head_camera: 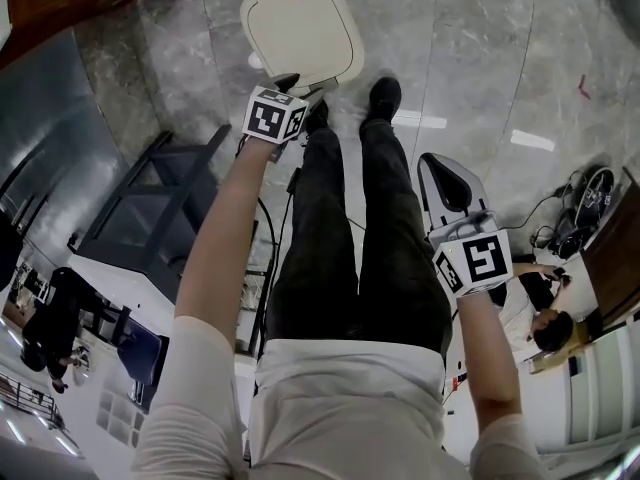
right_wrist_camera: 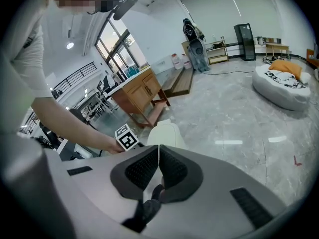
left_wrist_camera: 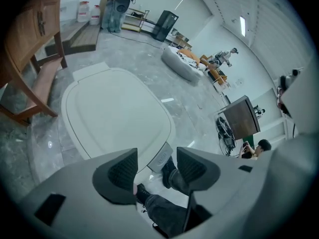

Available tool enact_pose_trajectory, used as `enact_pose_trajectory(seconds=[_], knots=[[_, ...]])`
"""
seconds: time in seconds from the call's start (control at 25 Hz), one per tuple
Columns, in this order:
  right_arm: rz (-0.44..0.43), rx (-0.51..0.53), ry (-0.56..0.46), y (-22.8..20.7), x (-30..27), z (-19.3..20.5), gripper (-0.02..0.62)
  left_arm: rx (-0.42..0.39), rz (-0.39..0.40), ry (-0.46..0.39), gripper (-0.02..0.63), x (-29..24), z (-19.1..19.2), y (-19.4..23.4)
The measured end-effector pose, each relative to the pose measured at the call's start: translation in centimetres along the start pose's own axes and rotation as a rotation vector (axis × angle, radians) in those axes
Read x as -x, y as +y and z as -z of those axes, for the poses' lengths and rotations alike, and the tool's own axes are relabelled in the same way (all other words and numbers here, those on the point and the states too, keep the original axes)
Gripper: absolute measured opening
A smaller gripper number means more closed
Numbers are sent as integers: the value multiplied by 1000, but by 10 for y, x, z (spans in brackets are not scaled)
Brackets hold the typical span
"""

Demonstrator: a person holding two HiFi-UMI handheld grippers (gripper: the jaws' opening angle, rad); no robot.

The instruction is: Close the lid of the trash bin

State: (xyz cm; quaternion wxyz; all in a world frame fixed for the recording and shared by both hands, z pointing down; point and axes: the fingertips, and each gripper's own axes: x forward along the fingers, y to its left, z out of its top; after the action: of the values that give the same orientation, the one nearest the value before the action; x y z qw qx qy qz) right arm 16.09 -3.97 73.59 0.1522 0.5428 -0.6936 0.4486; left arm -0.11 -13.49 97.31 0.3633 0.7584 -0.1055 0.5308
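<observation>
While I am standing over the white trash bin lid (head_camera: pixel 302 26), it is lying flat and shut on its bin, on the grey marble floor (head_camera: pixel 480 58) just ahead of my black shoes (head_camera: pixel 385 96). I am holding the left gripper (head_camera: pixel 303 86) pointing down at the lid's near edge, and its jaws are standing wide apart with nothing between the pads. In the left gripper view the gap of that gripper (left_wrist_camera: pixel 157 171) is framing only the grey latch tab (left_wrist_camera: pixel 160 158) on the front of the bin and one shoe below it. I am keeping the right gripper (head_camera: pixel 447 173) well apart from the bin, out at my right side above the floor. The right gripper view is showing its jaws (right_wrist_camera: pixel 158 166) pressed together and empty. A wooden chair (left_wrist_camera: pixel 35 59) is standing just beside the bin, and a white beanbag (right_wrist_camera: pixel 279 86) is lying farther off across the room.
</observation>
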Motion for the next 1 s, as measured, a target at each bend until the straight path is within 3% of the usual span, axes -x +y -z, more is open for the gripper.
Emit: enact_pose_trajectory(seconds=[0.2,0.56,0.88,1.0], knots=[[-11,47,-24,8,14,-25,31,-11,-8,-36,246,34,-12,-10],[-4,147,-29,26,47,-80,29,-42,-49,-130,124,128,-45,-43],[-43,296,-77,48,83,-138,29,-44,-86,-236,77,216,-67,-85],[-53,305,-95,52,94,-156,29,-55,-103,-300,54,249,-76,-105]])
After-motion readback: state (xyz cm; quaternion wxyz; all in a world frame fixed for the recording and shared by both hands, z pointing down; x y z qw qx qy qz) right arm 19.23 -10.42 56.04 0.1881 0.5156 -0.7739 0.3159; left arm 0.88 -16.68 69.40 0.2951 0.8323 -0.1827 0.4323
